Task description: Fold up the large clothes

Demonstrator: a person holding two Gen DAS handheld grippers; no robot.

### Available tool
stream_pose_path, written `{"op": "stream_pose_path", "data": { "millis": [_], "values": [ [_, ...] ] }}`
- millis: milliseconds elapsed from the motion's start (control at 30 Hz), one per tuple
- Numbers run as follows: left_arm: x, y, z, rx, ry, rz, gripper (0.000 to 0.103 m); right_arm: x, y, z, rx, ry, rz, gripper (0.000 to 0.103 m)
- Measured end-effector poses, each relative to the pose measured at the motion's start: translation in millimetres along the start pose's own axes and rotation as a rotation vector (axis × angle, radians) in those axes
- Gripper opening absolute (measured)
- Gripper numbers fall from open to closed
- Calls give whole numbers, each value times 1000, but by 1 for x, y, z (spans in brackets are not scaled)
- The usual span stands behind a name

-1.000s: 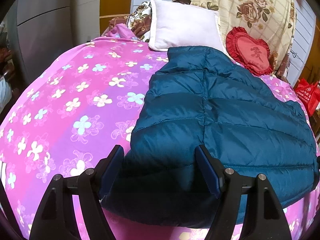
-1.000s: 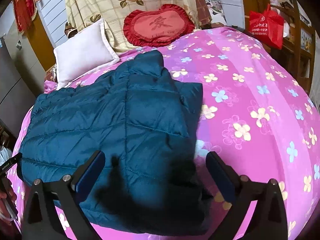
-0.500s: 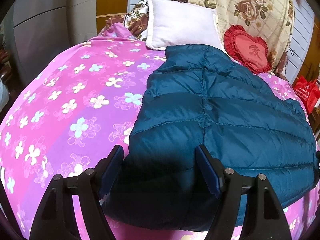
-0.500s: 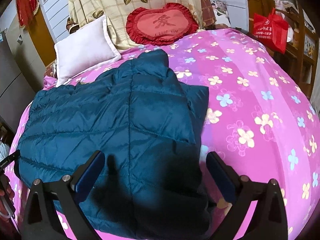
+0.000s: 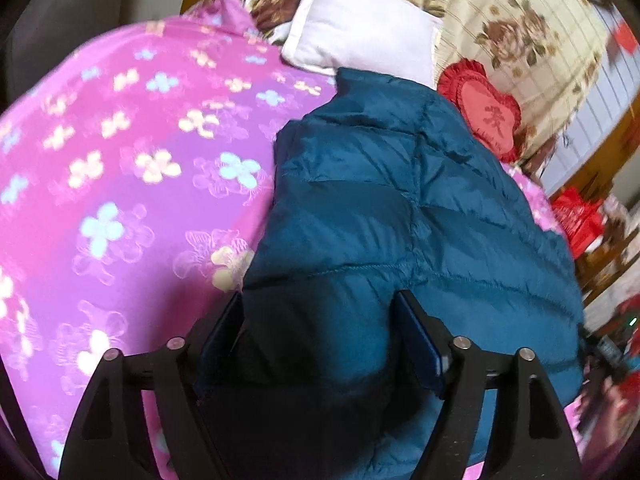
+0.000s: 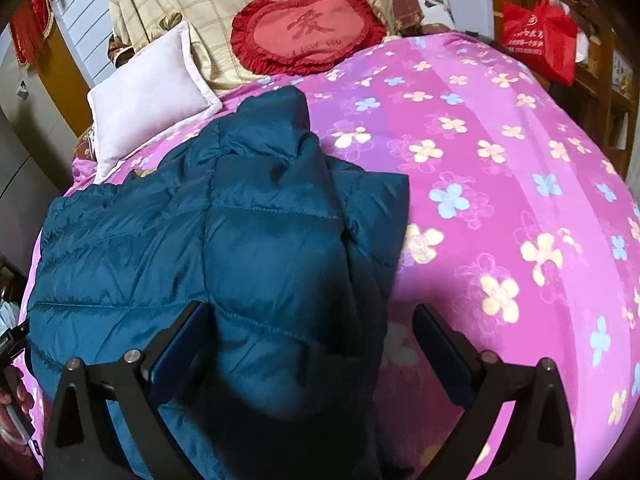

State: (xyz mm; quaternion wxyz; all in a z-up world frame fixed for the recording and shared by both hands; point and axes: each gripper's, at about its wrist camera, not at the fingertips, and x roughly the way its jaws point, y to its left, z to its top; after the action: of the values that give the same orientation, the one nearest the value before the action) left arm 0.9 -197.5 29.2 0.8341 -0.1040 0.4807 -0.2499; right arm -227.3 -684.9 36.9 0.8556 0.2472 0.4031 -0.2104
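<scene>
Both grippers hang wide over the teal puffer jacket (image 6: pixel 248 248) at the bed's (image 6: pixel 500 184) near edge; the left gripper (image 5: pixel 320 344) is opening, empty, and the right gripper (image 6: pixel 312 344) grips nothing. Each should bite the whole near hem.

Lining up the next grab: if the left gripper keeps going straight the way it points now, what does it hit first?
Most likely the teal puffer jacket: the left gripper, jaws opening with nothing pinched, straddles the jacket's near hem. Depth is unclear, but no other thing lies in that line.
</scene>
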Motion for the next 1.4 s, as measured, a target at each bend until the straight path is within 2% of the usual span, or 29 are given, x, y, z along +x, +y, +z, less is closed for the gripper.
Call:
{"op": "stream_pose_path", "data": {
  "millis": [67, 233, 333, 433, 500, 633, 700, 733, 800, 833, 900, 1000, 1067, 1233, 1400],
  "values": [
    [5, 6, 2, -38, 12, -29, 61, 5, -1, 3, -1, 4, 13, 103],
    [17, 7, 8, -47, 35, -66, 65, 15, -7, 10, 19, 25, 52, 103],
    [23, 9, 12, -78, 43, -92, 70, 27, -15, 14, 54, 70, 106, 103],
    [28, 1, 13, -34, 37, -79, 76, 44, -28, 15, 131, 135, 204, 103],
    [31, -6, 12, -5, 37, -62, 82, 46, -26, 17, 100, 130, 211, 103],
    [38, -18, 14, 46, 57, -56, 82, 52, -15, 19, 55, 144, 236, 103],
    [39, -23, 14, 62, 63, -81, 58, 54, -8, 18, 33, 136, 245, 102],
    [37, -26, 12, 60, 55, -85, 53, 55, -4, 17, 31, 130, 250, 99],
    [33, -32, 10, 72, 35, -78, 34, 53, 3, 15, 30, 118, 270, 77],
    [29, -34, 9, 79, 21, -75, 29, 49, 6, 13, 26, 105, 277, 73],
    [19, -37, 9, 90, 5, -72, 10, 40, 14, 11, 4, 75, 268, 54],
    [-1, -39, 9, 95, -3, -72, 1, 25, 21, 11, -12, 49, 264, 37],
    [-19, -40, 5, 109, -9, -68, 0, 9, 26, 9, -26, 29, 266, 33],
    [-69, -36, -15, 115, 1, -109, 0, -36, 31, -3, -33, 8, 307, 31],
    [-122, -24, -54, 120, 59, -123, 0, -93, 29, -40, -42, 24, 375, 31]
  ]
}}
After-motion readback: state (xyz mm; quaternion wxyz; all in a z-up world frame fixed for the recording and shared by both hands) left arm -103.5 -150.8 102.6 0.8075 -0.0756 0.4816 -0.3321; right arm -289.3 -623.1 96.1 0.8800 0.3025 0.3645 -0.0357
